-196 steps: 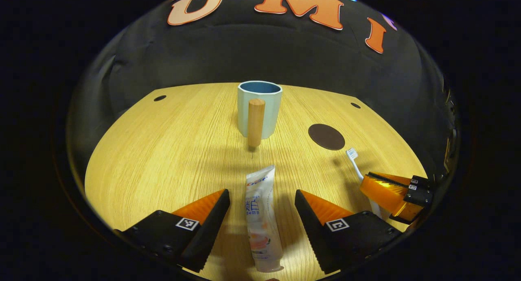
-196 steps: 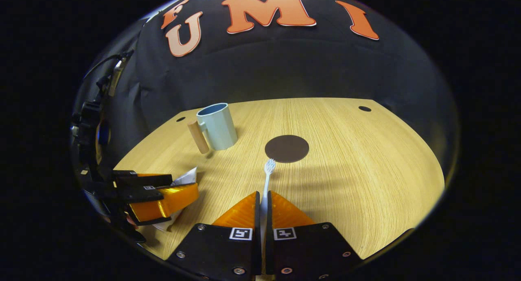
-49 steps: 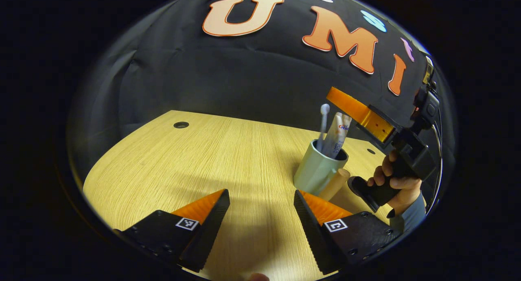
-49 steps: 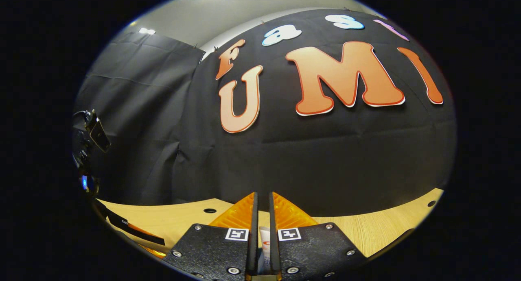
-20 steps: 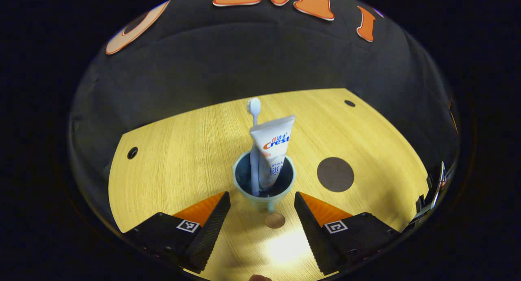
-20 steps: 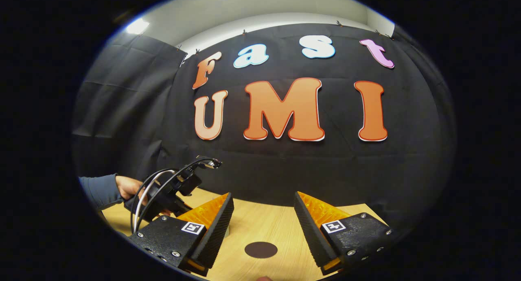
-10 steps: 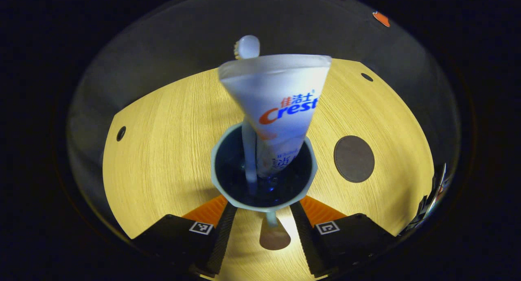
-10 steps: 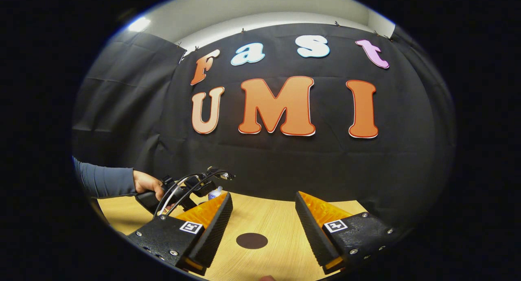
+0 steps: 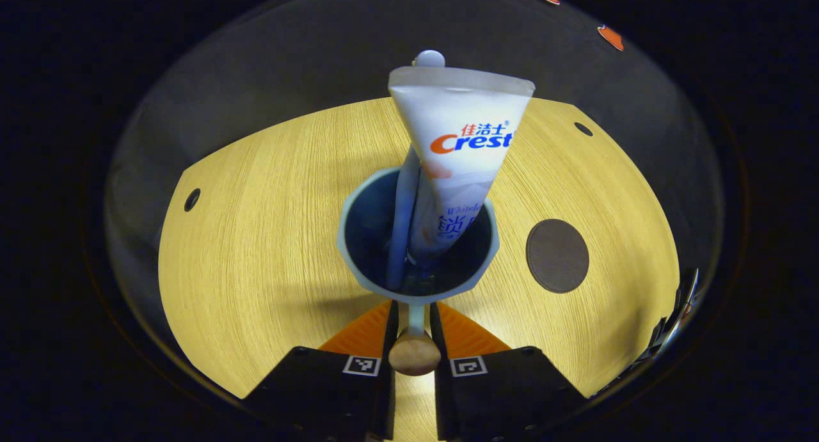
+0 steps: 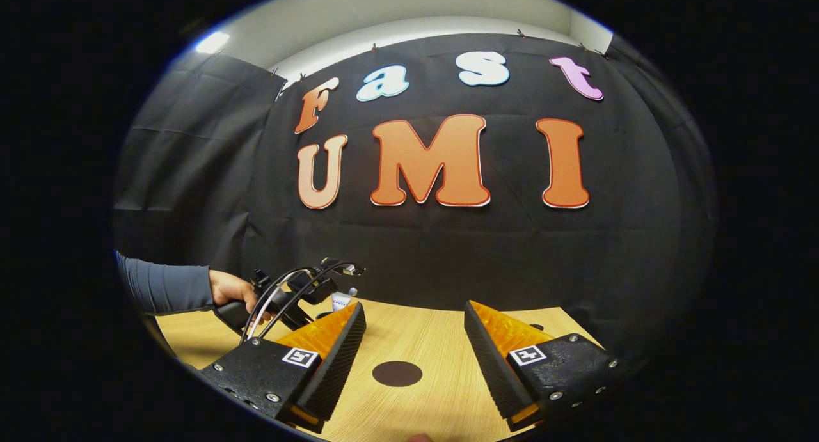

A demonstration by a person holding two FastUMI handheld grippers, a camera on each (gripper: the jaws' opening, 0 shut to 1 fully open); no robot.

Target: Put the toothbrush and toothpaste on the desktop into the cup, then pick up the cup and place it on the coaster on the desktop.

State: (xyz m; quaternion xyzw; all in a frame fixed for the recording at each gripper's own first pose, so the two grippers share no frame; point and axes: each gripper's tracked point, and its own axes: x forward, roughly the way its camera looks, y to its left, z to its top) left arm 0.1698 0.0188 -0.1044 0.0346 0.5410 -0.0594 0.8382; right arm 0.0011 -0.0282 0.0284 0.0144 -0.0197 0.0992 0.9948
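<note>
Flanking the cup (image 9: 358, 263), a coaster (image 9: 557, 256) apart on bare desktop (image 9: 256, 237).

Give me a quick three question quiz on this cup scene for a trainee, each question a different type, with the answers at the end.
1. True or false: the toothpaste and toothbrush stand inside the cup.
2. What does the left gripper clamp? A) the cup's rim B) the wooden handle C) the coaster
3. Fill in: the right gripper is ____, holding nothing.

Key: 1 true; 2 B; 3 open
</note>
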